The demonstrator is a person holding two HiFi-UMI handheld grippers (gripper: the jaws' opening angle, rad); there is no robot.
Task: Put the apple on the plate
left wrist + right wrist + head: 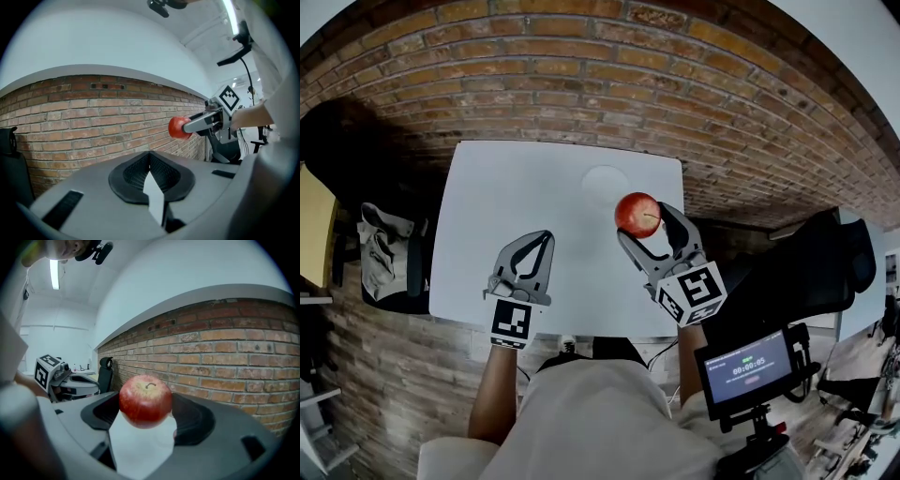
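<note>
A red apple is clamped between the jaws of my right gripper, held above the white table, stem up. A white plate lies on the table just beyond and left of the apple; it is faint against the tabletop. My left gripper hovers over the table's near left part, jaws together with nothing between them. In the left gripper view the right gripper holds the apple in front of the brick wall.
A brick wall runs behind the table. A dark chair with a grey bag stands at the table's left; another black chair is at the right. A small screen sits on a stand at the near right.
</note>
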